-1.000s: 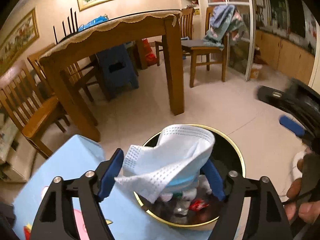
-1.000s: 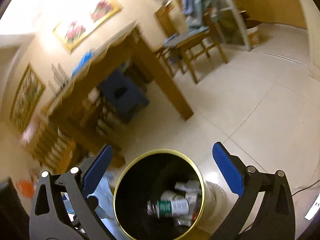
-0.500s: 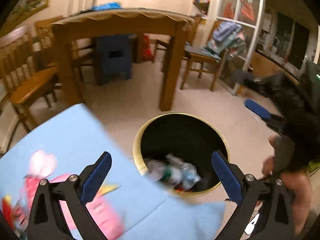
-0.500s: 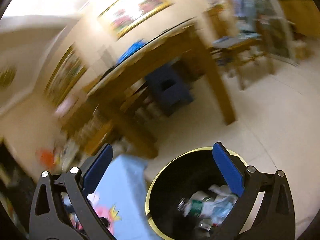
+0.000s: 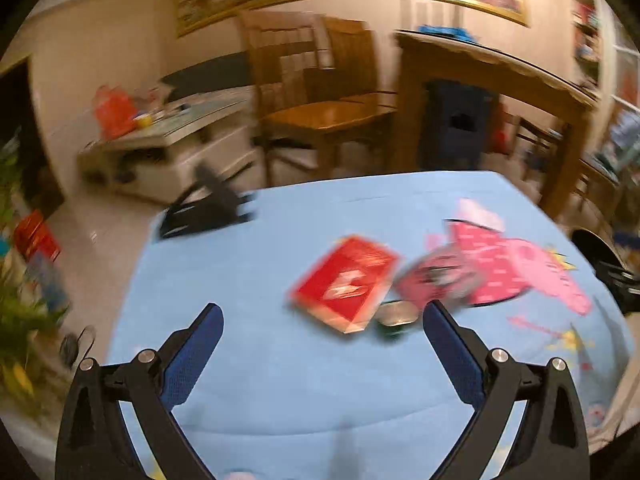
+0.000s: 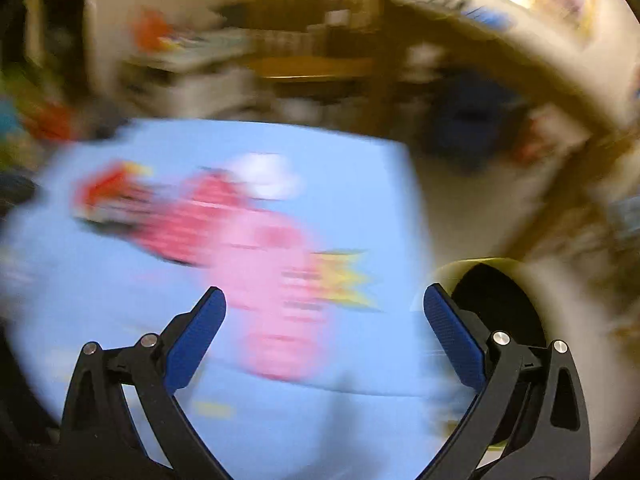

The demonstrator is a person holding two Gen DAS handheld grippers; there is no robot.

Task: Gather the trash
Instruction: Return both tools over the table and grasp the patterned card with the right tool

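So we've got both grippers hanging over the light blue cartoon-print tablecloth (image 5: pixel 304 392), and neither is carrying anything. Going left to right: the left gripper (image 5: pixel 323 322) has its blue pads spread wide with nothing between them. Just ahead of it, slightly right of centre, sits a flat red packet with white lettering (image 5: pixel 346 282), and touching its lower right corner is a small roundish greenish-grey piece (image 5: pixel 396 315) that's too blurred to identify. Next over is the pink printed figure (image 5: pixel 512 272), which is just part of the cloth, not trash.

The right gripper (image 6: pixel 325 306) is also released and empty, with the black bin with a yellowish rim (image 6: pixel 496 300) peeking out behind its right finger, off the table's right edge.

Our take on the step: go for the red packet with the left one. It's flat, so we'd come in low and tilted, get one pad under an edge, and squeeze only once it's properly between the pads. Slowing down would help too, everything's smeared right now.

Count: two grippers, one red packet, one small blurry piece, one bin.
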